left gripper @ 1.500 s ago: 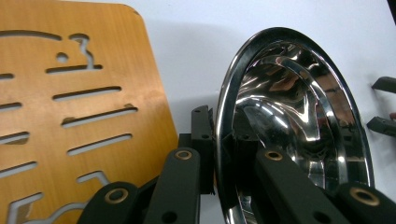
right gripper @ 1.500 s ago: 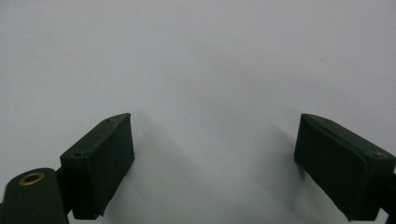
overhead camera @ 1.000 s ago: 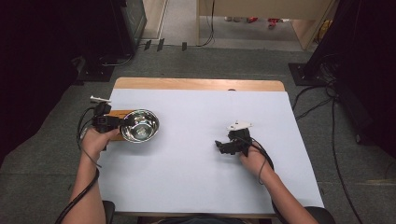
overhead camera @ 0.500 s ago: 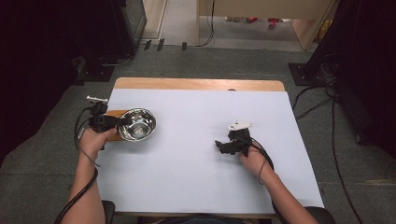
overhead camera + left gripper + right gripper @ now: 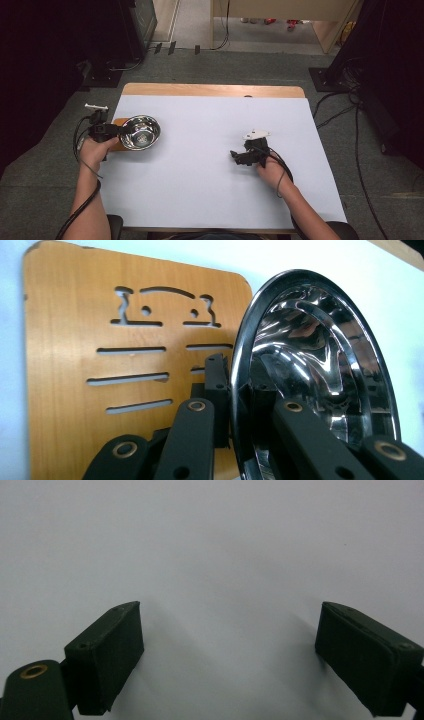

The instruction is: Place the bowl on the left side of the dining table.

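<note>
A shiny steel bowl [image 5: 141,132] hangs tilted over a wooden board with cut-out slots [image 5: 119,122] at the table's left edge. My left gripper [image 5: 121,131] is shut on the bowl's near rim, one jaw inside and one outside. The left gripper view has the bowl [image 5: 320,375] on edge in front of the board [image 5: 100,340], with the left gripper [image 5: 240,390] clamped on its rim. My right gripper [image 5: 236,156] rests at the table's right middle, open. In the right gripper view the right gripper [image 5: 227,630] has bare table between its jaws.
The table [image 5: 210,190] has a pale blue-white cover with a wooden strip along its far edge. Black equipment and cables lie on the floor to the left and right of it.
The left gripper has carried the bowl slightly to the left, farther over the wooden board. The right gripper has stayed put.
</note>
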Demonstrator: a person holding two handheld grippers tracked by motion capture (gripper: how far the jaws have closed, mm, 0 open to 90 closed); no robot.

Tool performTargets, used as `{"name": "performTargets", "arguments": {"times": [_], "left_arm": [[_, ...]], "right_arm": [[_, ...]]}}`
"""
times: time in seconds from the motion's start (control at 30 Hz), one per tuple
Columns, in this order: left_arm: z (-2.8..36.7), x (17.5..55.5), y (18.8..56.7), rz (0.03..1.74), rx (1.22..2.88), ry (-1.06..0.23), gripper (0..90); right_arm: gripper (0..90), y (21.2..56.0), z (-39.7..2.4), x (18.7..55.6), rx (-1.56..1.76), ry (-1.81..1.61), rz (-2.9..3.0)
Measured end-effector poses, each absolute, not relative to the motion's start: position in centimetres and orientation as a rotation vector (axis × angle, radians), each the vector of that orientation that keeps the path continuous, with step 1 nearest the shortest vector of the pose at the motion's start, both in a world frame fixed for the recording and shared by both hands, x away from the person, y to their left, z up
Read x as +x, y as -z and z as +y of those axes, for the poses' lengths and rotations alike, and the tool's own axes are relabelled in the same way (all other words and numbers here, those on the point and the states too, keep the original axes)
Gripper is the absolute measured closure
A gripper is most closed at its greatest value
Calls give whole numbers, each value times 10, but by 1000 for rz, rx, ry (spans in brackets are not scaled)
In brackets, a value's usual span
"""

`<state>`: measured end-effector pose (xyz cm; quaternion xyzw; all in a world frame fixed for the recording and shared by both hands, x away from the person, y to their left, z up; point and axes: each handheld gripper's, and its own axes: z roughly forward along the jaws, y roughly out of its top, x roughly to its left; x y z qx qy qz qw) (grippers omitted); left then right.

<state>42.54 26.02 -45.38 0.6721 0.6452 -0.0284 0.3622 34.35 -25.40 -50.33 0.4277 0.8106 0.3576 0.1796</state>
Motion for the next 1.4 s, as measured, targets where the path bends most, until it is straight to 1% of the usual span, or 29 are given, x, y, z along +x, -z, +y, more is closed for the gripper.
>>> {"name": "performTargets", "arguments": {"times": [0.2, 0.6, 0.83, 1.0, 1.23, 1.4], "left_arm": [[266, 426, 453, 1680, 1726, 36, 851], [281, 425, 457, 1721, 1662, 24, 851], [288, 426, 458, 1739, 1651, 9, 850], [289, 427, 460, 1757, 1655, -12, 850], [292, 428, 462, 1769, 1618, -25, 850], [294, 428, 464, 1771, 1612, -13, 848]], "right_arm": [[116, 503, -254, 343, 1208, -1010, 2291], [116, 503, -254, 343, 1207, -1011, 2291], [116, 503, -254, 344, 1207, -1011, 2291], [116, 503, -254, 343, 1207, -1011, 2291], [116, 503, -254, 344, 1206, -1011, 2291], [116, 503, -254, 343, 1208, -1011, 2291]]}}
